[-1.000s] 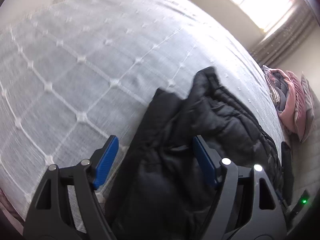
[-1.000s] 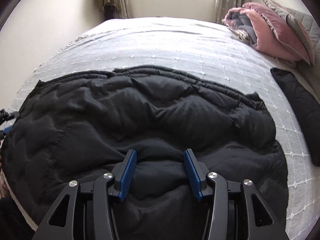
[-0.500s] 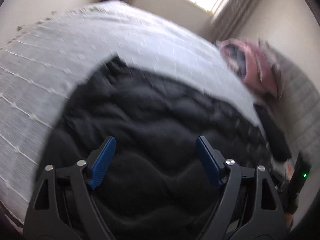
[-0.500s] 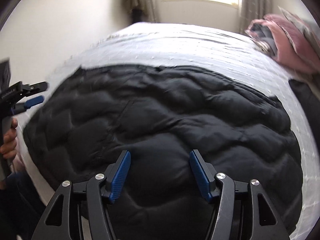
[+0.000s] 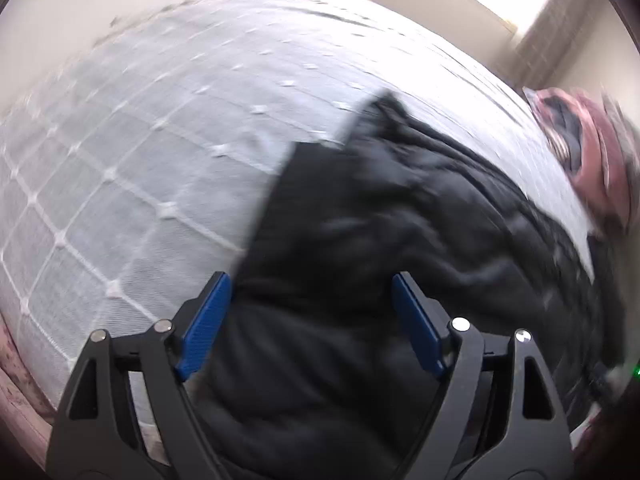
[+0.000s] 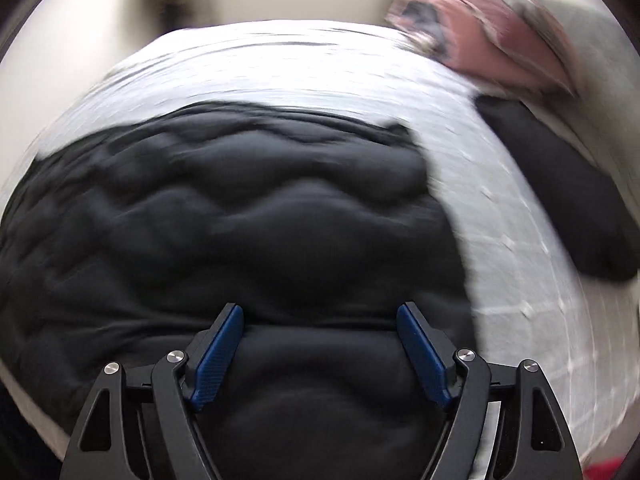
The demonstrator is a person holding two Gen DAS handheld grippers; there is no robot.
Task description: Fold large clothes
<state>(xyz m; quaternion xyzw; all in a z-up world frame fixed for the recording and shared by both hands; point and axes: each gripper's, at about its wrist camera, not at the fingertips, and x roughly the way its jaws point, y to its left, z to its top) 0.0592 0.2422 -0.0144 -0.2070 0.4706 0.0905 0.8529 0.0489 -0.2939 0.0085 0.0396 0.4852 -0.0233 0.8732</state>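
Note:
A large black quilted jacket (image 6: 240, 216) lies spread flat on a white bedspread (image 6: 304, 60). It also shows in the left wrist view (image 5: 400, 240), where its left edge runs up from the near side of the bed. My left gripper (image 5: 312, 320) is open and empty, above the jacket's near left part. My right gripper (image 6: 320, 352) is open and empty, above the jacket's near middle. Both views are blurred by motion.
Pink and grey pillows (image 6: 492, 40) are piled at the far right of the bed, also in the left wrist view (image 5: 592, 152). A second dark garment (image 6: 560, 188) lies at the right edge. Bare bedspread (image 5: 120, 160) lies left of the jacket. A window is behind.
The right gripper has opened wider. Both cameras have swung: the left view turned back left toward the jacket's left edge, the right view turned right.

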